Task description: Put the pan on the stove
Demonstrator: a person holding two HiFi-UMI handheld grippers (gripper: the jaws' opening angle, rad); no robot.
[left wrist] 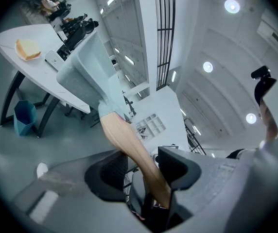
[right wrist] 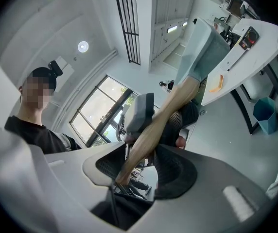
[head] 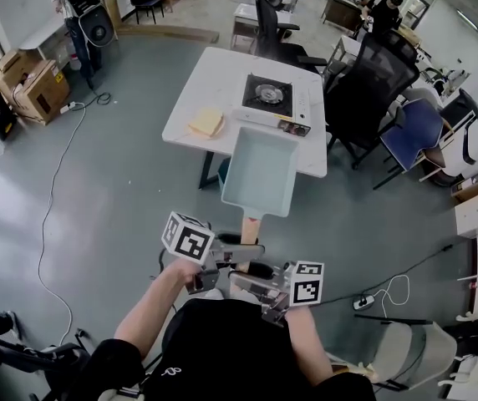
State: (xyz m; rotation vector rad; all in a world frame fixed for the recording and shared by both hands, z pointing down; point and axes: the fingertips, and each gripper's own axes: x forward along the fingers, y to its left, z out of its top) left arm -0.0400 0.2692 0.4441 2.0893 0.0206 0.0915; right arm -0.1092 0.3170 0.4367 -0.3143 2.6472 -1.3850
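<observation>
The pale blue rectangular pan (head: 260, 170) hangs in the air, roughly level, just in front of the near edge of the white table (head: 210, 73) and partly over it in the head view. It touches neither table nor stove (head: 266, 94). Its wooden handle (head: 251, 224) points back toward the person. Both tools grip this handle: the left tongs (left wrist: 141, 166) are clenched on it, with the wood running up between the two dark jaws, and the right tongs (right wrist: 144, 161) are clenched on it as well (from the opposite side). The single-burner stove sits toward the far right of the table, its burner bare. A yellowish piece (head: 206, 122) (bread or a sponge, hard to tell) lies to the left of the stove, well apart from the pan.
</observation>
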